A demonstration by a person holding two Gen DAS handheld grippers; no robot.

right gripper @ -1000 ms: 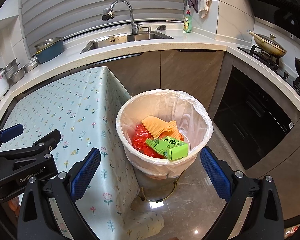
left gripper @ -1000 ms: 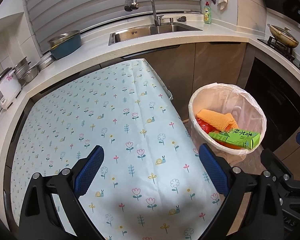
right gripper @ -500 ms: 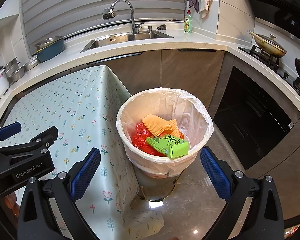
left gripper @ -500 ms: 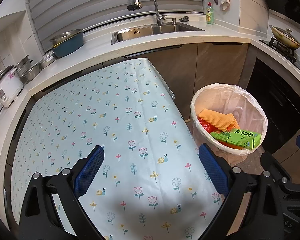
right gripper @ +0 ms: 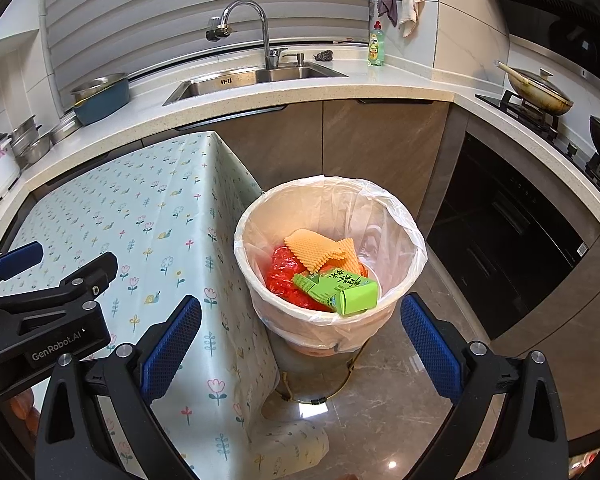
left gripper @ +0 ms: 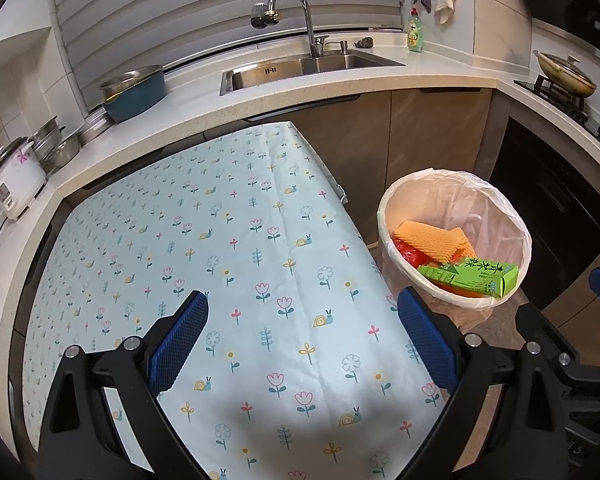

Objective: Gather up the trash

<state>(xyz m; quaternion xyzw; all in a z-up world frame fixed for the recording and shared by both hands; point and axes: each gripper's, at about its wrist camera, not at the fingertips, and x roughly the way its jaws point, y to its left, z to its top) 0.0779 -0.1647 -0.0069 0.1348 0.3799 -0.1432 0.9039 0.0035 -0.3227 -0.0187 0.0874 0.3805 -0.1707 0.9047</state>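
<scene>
- Right wrist view shows the bin's (right gripper: 396,300) base, the metal stand under it and the glossy floor (right gripper: 388,412); the left wrist view cuts these off behind its own right finger.
- Left wrist view shows nearly the whole top of the table under the floral tablecloth (left gripper: 236,264), with nothing lying on it; the right wrist view shows only its right part and the cloth hanging down the side.
- Trash sits inside the bag-lined bin: a green carton (right gripper: 340,290) on top toward the near rim, an orange foam sheet (right gripper: 320,250) behind it, and a red plastic bag (right gripper: 286,276) beneath both.
- Bin stands just beside the table's right edge, in front of the cabinets below the sink (right gripper: 256,78).
- Surroundings: a dish soap bottle (right gripper: 376,46) on the counter, a rice cooker (left gripper: 14,178) at far left, a pan (right gripper: 538,90) on the stove.
- Left gripper (left gripper: 300,344) hangs over the table's near part, jaws spread wide, holding nothing.
- Right gripper (right gripper: 300,344) is poised above the bin's near rim, jaws spread wide, holding nothing; the left gripper's body appears at this view's left edge.
</scene>
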